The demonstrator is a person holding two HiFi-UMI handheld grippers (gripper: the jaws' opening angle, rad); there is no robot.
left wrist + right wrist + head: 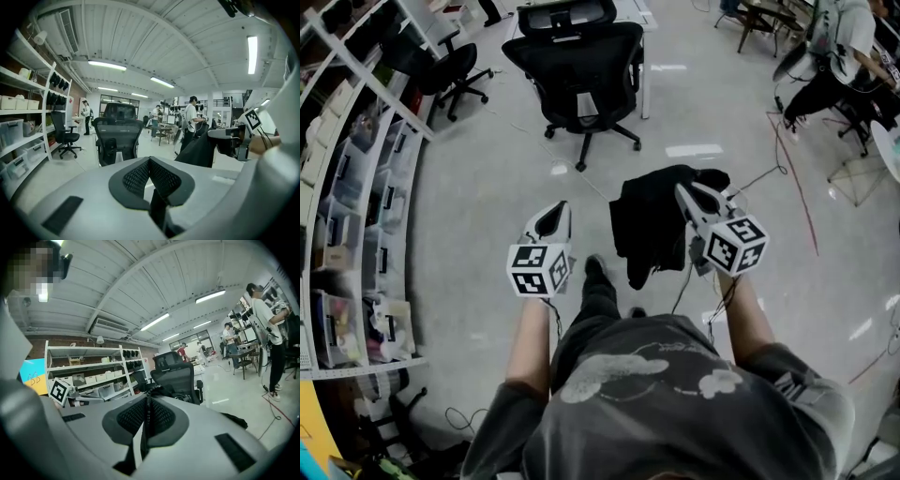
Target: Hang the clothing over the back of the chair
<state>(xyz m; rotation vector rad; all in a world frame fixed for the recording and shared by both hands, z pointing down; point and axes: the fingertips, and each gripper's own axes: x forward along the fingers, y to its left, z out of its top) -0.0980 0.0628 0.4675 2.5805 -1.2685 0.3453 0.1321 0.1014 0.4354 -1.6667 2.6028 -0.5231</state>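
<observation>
Person's shirt (675, 403): grey with a pale print, closest of all, with both bare forearms reaching forward from it to the claws.
Left claw (555, 211) (150, 161): held out over the floor (487, 187), jaws pressed together at the tips with nothing between them.
Right claw (684, 192) (146, 397): held out level with the left one and well apart from it, jaws closed and pinching a fold of the clothing at the tips.
Clothing (652, 220) (201, 150) (234, 420): black, bunched, hanging down from the right claw's tip and drooping into the gap between the two claws; off the floor and not touching the chair.
Chair (581, 66) (117, 138) (176, 378): black mesh office chair on castors, straight ahead of both claws and well beyond their tips, its back bare.
Shelving (356, 187): white racks of clear bins, off to the left claw's outer side.
Second chair (450, 66): black, ahead of the left claw and further to its left, by the shelving.
</observation>
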